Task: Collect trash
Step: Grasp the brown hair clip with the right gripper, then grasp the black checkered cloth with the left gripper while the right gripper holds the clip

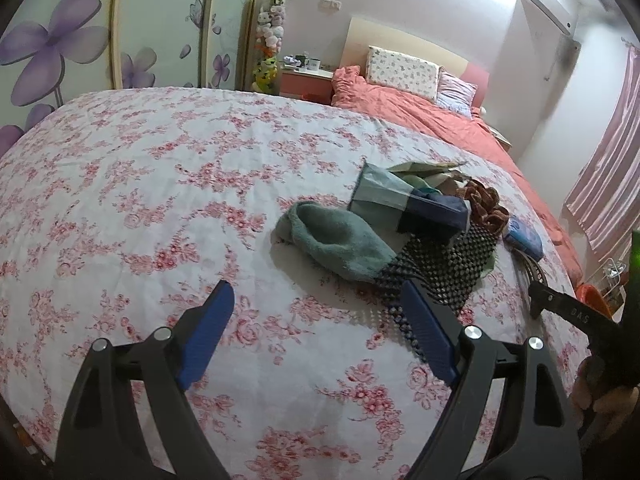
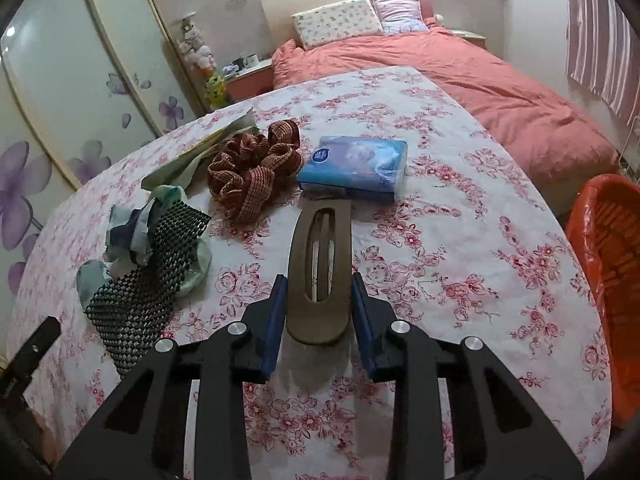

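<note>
A flat brown oval piece with a long slot (image 2: 320, 264) lies on the floral cloth (image 2: 460, 240), and my right gripper (image 2: 320, 294) is shut on its near end, blue pads against both edges. Beyond it sit a blue tissue pack (image 2: 356, 168) and a bunched brown woven ribbon (image 2: 256, 168). To the left lies a black mesh mat (image 2: 156, 264) over crumpled paper. My left gripper (image 1: 318, 296) hangs open over bare cloth, its right finger beside the black mesh mat (image 1: 440, 264). A teal fuzzy cloth (image 1: 336, 240) and a green and blue paper bag (image 1: 384, 196) lie ahead of it.
An orange bin (image 2: 608, 264) stands at the right edge of the floral surface. A bed with a red duvet (image 2: 480, 80) and pillows lies behind. A wardrobe with purple flowers (image 1: 52, 52) fills the left. A nightstand (image 1: 306, 80) holds mugs.
</note>
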Tool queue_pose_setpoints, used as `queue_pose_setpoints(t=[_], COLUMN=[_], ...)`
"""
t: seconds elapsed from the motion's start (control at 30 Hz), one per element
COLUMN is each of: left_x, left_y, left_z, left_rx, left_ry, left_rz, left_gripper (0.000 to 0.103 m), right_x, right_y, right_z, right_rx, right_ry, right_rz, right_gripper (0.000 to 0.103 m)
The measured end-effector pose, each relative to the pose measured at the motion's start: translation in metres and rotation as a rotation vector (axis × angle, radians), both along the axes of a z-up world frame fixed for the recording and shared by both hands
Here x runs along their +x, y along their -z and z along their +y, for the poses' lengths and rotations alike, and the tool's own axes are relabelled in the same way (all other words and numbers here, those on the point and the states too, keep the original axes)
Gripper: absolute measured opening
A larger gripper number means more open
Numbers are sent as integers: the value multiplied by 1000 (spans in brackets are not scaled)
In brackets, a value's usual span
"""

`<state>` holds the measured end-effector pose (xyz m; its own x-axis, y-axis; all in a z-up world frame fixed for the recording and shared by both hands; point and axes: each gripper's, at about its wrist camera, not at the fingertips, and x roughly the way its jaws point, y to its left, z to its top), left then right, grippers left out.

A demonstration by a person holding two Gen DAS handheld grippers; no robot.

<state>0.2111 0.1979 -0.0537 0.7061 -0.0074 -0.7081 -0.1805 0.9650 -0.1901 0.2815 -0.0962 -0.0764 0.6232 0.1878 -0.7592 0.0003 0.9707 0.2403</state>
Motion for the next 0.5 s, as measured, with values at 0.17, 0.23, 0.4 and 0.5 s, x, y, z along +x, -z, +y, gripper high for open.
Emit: queue_pose_setpoints(t=[0.17, 0.23, 0.4, 0.5], left_x=[0, 1, 4, 10], left_y=[0, 0, -4, -7], left_z=[-10, -14, -29, -46], left_rx=[7, 8, 10, 18], left_ry=[32, 44, 87, 123], left_rz=[3, 6, 0, -4], left_gripper=[78, 74, 67, 66], right_x=[8, 8, -2, -11], right_y=[4, 5, 4, 3], right_z=[11, 12, 4, -8], right_rx=[-32, -54, -48, -33], right_ry=[-9, -9, -2, 10], right_rz=[3, -7, -11, -12], right_gripper=[32, 32, 30, 30])
